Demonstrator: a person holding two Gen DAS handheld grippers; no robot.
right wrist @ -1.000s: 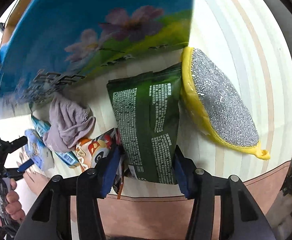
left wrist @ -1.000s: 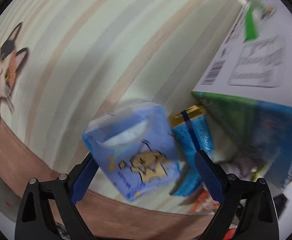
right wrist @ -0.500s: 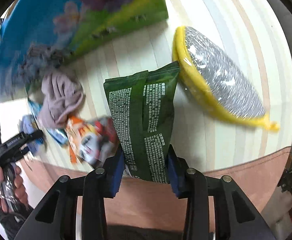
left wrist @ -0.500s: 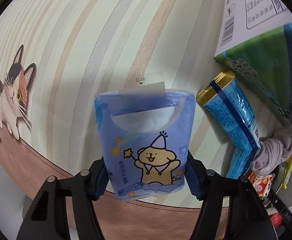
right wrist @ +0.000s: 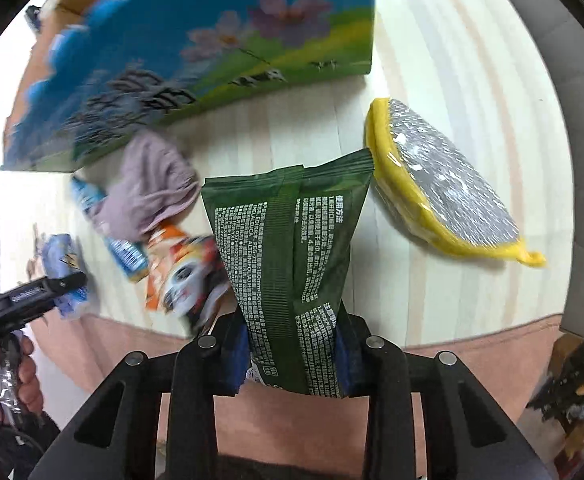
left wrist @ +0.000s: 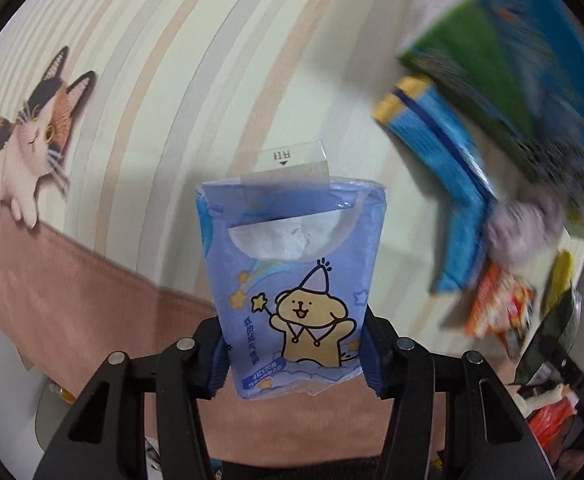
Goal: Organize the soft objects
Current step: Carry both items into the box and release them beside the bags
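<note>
Both grippers are loaded. The left gripper has just been closing, and its blue pads now pinch the lower sides of a blue tissue pack with a cartoon bear in a pointed hat printed on it. The pack stands upright between the fingers, its clear tab sticking up at the top and white tissue showing through the torn opening. It hangs over the striped cloth on the bench, close to the brown border, with a printed cat off to the left.

Over on the right, the right gripper has also just been closing, and it squeezes the bottom end of a dark green packet covered in white print, seam facing the camera. The packet rises straight up from the pads.

Behind it on the bench sits a yellow scrubbing pad with a silvery face, just beside the packet's top right corner. To the left lie a mauve cloth, an orange snack bag and a light blue pouch, bunched together. A big box printed with sky, flowers and grass stands at the back. At the far left edge a hand holds the other gripper with the tissue pack.
</note>
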